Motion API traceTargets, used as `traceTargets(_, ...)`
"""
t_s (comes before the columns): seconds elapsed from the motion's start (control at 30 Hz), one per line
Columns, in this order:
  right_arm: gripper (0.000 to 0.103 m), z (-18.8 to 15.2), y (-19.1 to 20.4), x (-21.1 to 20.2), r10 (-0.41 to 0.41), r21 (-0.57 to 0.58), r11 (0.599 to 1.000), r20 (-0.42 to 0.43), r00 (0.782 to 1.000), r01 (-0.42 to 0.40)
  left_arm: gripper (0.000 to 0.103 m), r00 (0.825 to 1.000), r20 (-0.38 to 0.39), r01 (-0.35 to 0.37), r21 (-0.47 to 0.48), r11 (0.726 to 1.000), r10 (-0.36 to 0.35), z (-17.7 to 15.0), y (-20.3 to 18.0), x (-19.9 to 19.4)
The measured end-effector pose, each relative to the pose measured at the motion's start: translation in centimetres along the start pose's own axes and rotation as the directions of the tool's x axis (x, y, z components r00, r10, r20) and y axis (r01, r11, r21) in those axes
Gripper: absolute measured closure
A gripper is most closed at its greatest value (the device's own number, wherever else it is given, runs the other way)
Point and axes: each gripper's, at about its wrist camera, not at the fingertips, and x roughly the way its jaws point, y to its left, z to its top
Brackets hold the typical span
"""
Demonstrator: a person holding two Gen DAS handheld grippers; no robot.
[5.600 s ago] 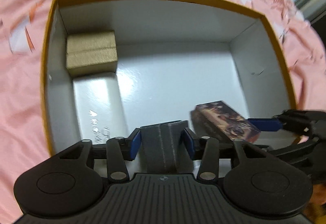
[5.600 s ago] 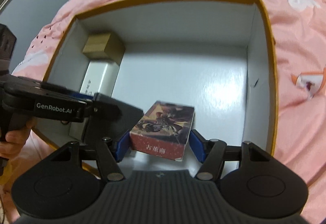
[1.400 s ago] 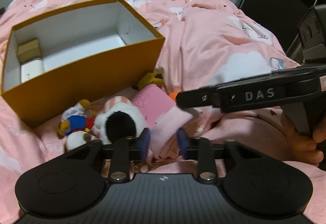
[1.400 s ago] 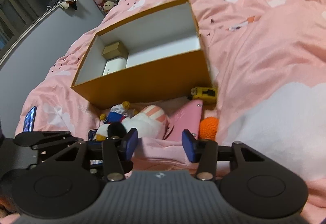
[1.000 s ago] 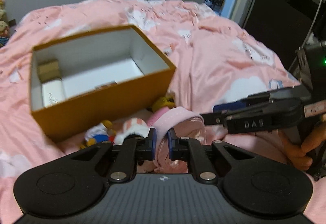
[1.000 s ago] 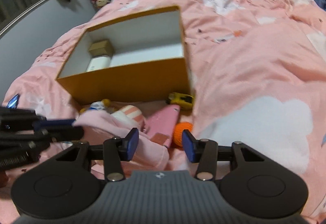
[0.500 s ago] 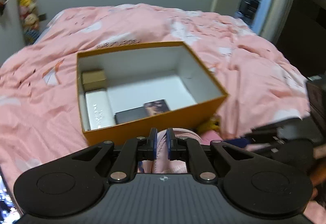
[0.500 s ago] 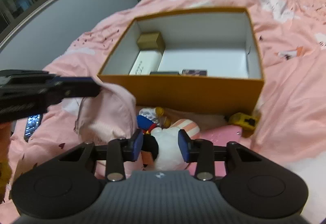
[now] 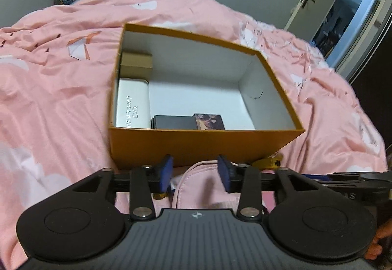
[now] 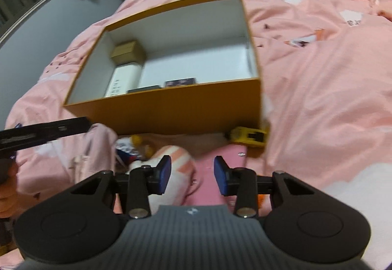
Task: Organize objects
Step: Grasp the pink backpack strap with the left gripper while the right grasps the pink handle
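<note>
Pink garment (image 9: 203,184) lies on the bed below the orange box (image 9: 196,147), between the left tongs (image 9: 196,173), whose jaws have just opened wide off it. Right tongs (image 10: 192,178) part-open, empty, over the striped plush (image 10: 176,159). Best bet: centre on the plush body, close firmly, lift over the box wall. Plush blurred, partly hidden; yellow toy (image 10: 247,136) cut off.

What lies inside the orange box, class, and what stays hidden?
Inside the orange box: a tan carton, a white case, a black box and a picture-printed box. The near wall covers the floor just behind it.
</note>
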Motion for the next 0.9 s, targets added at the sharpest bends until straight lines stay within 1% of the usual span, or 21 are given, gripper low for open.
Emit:
traceTargets(0.1, 0.059, 0.0, -0.9, 0.1, -0.018, 0.017, 1.000, -0.005, 1.000, 0.018, 0.040, 0.999, -0.001, 0.038, -0.049, 0.998, -0.038, -0.5, 0.7, -1.4)
traceTargets(0.17, 0.058, -0.1, -1.4, 0.4, -0.028, 0.031, 0.999, -0.019, 0.999, 0.029, 0.038, 0.998, -0.023, 0.058, -0.083, 0.995, -0.060, -1.2, 1.1, -1.7)
traceTargets(0.3, 0.058, -0.5, -1.9, 1.3, -0.030, 0.041, 0.999, -0.050, 0.998, 0.032, 0.037, 0.993, -0.079, 0.073, -0.146, 0.986, -0.085, -2.7, 1.8, -1.2)
traceTargets(0.4, 0.058, -0.4, -1.8, 2.2, -0.028, 0.034, 0.999, -0.073, 0.997, 0.030, 0.037, 0.989, -0.115, 0.075, -0.178, 0.981, -0.096, -3.0, 2.0, -0.2)
traceTargets(0.53, 0.059, 0.7, -2.1, 3.8, -0.055, 0.006, 0.998, -0.123, 0.991, 0.056, 0.037, 0.986, -0.127, 0.085, -0.200, 0.976, -0.112, -3.3, 2.1, 0.7)
traceTargets(0.6, 0.059, 1.2, -2.5, 4.8, -0.055, 0.011, 0.998, -0.148, 0.987, 0.058, 0.038, 0.984, -0.132, 0.088, -0.211, 0.973, -0.118, -3.4, 2.1, 1.1)
traceTargets(0.67, 0.059, 1.5, -3.0, 5.9, -0.046, 0.027, 0.998, -0.176, 0.983, 0.051, 0.042, 0.983, -0.138, 0.088, -0.219, 0.972, -0.121, -3.4, 2.0, 1.4)
traceTargets(0.77, 0.059, 1.7, -3.9, 7.3, -0.007, 0.068, 0.997, -0.211, 0.978, 0.022, 0.044, 0.982, -0.142, 0.094, -0.220, 0.971, -0.128, -3.2, 1.8, 1.8)
traceTargets(0.8, 0.059, 1.6, -4.1, 7.5, 0.001, 0.078, 0.997, -0.214, 0.977, 0.016, 0.048, 0.982, -0.142, 0.094, -0.218, 0.971, -0.127, -3.1, 1.7, 2.0)
traceTargets(0.83, 0.059, 1.5, -4.2, 7.7, 0.007, 0.082, 0.997, -0.215, 0.977, 0.011, 0.049, 0.981, -0.144, 0.094, -0.214, 0.972, -0.127, -3.1, 1.6, 2.1)
traceTargets(0.9, 0.059, 1.3, -4.1, 7.8, 0.010, 0.079, 0.997, -0.213, 0.977, 0.007, 0.058, 0.981, -0.145, 0.097, -0.216, 0.972, -0.130, -3.0, 1.5, 2.4)
